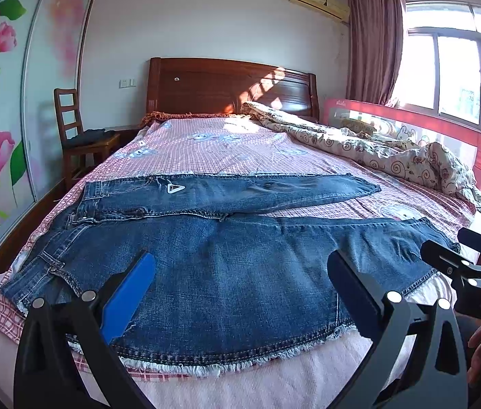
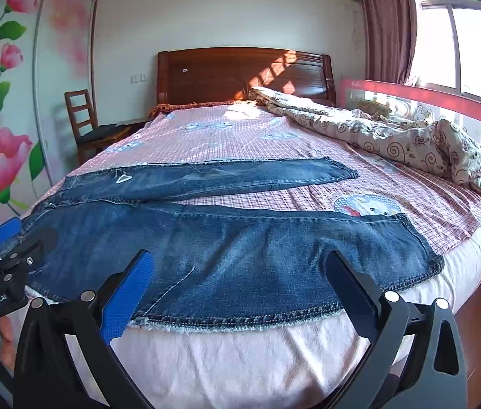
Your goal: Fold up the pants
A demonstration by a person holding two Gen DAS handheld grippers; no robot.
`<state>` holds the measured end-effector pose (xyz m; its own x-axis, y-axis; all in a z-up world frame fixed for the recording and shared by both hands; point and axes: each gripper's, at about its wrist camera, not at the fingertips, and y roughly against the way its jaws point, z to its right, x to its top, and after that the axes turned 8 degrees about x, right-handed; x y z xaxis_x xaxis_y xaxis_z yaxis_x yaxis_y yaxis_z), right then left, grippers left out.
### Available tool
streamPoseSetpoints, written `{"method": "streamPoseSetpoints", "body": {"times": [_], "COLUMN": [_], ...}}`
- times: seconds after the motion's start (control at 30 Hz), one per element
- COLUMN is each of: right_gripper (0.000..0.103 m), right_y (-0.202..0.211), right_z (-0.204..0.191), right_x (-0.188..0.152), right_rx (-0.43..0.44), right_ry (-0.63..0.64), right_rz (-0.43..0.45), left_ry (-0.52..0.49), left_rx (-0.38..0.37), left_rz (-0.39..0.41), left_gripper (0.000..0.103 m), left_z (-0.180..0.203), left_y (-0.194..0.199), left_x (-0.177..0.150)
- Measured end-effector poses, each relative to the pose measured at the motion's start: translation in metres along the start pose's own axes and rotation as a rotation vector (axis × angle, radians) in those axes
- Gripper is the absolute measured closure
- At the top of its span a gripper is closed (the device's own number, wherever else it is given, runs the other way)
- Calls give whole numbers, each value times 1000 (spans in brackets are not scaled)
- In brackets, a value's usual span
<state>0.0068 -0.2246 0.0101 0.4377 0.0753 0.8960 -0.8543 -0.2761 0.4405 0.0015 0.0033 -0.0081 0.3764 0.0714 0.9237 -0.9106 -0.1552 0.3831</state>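
Observation:
Blue denim pants [image 1: 226,266] lie spread flat across the foot of the bed, waist at the left, both legs running right; they also show in the right wrist view [image 2: 226,248]. My left gripper [image 1: 240,289] is open and empty, hovering over the near leg's frayed edge. My right gripper [image 2: 238,289] is open and empty above the near leg toward its hem. The right gripper also shows at the right edge of the left wrist view [image 1: 468,266], and the left gripper shows at the left edge of the right wrist view [image 2: 8,248].
The bed [image 1: 226,143] has a pink checked sheet. A crumpled patterned quilt [image 1: 376,150] lies along the right side by a red bed rail [image 1: 445,122]. A wooden chair [image 1: 80,143] stands at the left. The headboard [image 1: 230,85] is at the back.

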Motion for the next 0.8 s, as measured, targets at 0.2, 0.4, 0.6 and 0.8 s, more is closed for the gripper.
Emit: {"method": "streamPoseSetpoints", "body": {"times": [0.2, 0.4, 0.6, 0.8], "right_gripper": [3, 3, 3, 3], "right_y": [-2, -3, -3, -3], "right_z": [1, 2, 0, -2], "right_x": [0, -1, -1, -1], "right_rx": [9, 17, 11, 9], "right_ry": [-12, -21, 3, 13], "right_rz": [-30, -36, -19, -23], "left_ry": [-8, 5, 3, 10], "left_rx": [6, 7, 12, 10], "left_rz": [-15, -16, -24, -31], "left_gripper": [2, 2, 2, 2], "left_z": [2, 2, 0, -2], "left_y": [-1, -1, -2, -3], "left_x": [-1, -2, -4, -4]}}
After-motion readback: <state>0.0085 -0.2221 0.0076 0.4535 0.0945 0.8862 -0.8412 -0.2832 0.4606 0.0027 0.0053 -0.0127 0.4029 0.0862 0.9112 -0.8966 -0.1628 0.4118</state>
